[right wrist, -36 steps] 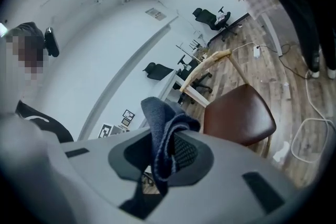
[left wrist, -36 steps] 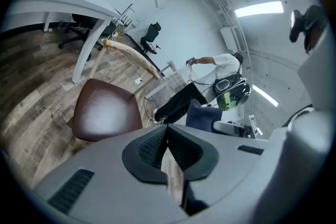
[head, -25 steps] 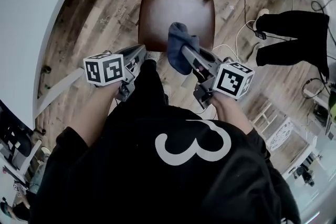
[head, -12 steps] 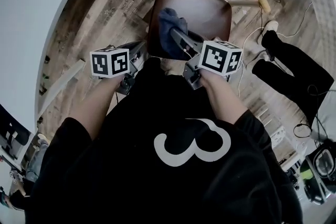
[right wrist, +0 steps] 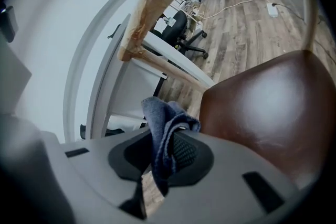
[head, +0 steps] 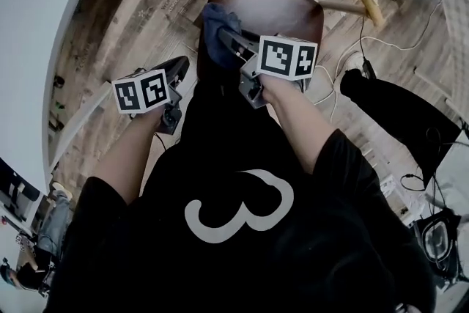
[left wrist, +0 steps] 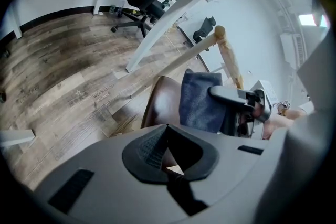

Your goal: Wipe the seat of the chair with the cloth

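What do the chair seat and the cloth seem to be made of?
Chair seat: probably leather or a leather-like vinyl, dark brown, smooth and half-glossy; a soft patch of reflected light shows on it.
Cloth: a soft textile, blue-grey and matte; it folds and bunches loosely, and its surface looks slightly fuzzy. The exact fibre cannot be told.

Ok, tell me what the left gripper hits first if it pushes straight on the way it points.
Probably the chair seat, near its edge; the left gripper points at it. The cloth hangs just beside that line. Depth is unclear.
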